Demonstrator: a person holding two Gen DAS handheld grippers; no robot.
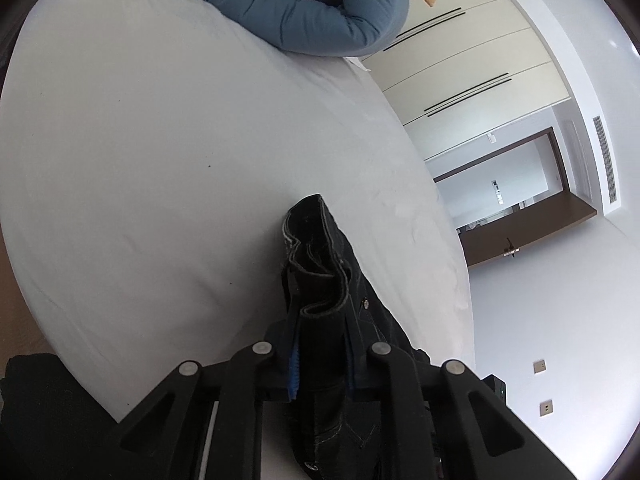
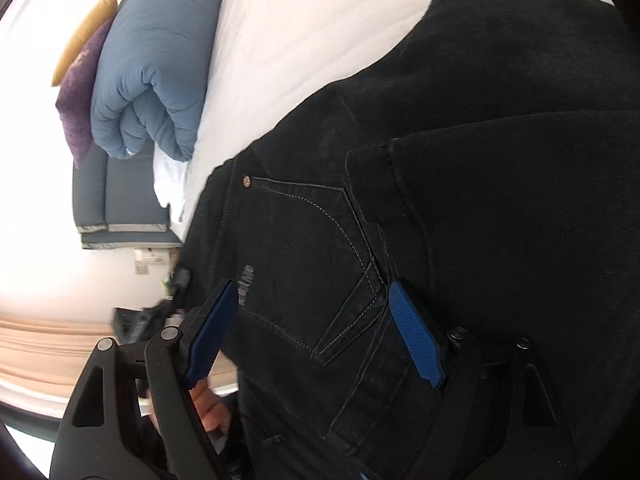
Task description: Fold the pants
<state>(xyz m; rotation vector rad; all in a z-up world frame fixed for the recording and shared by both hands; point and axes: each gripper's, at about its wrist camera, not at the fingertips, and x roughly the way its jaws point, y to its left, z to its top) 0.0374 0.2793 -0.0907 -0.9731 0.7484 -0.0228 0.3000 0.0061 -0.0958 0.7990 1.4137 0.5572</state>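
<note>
Pants (image 1: 320, 276) bunching between left gripper (image 1: 320, 360) fingers, which are clamping the black denim | right gripper (image 2: 316, 332) spreading wide, blue pads (image 2: 416, 340) flanking back pocket (image 2: 304, 256) | white bed (image 1: 160, 140) lying beyond | blue duvet (image 1: 312, 4) sitting farthest

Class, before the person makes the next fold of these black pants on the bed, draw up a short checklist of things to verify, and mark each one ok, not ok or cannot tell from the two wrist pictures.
1. Left gripper shut on the pants: ok, a bunched edge stands between its fingers.
2. Right gripper holding cloth: not ok, its jaws stand open around the back pocket.
3. White bed sheet bare ahead of the left gripper: ok.
4. Blue duvet away from the pants: ok, at the far end.
5. Legs aligned: cannot tell.
</note>
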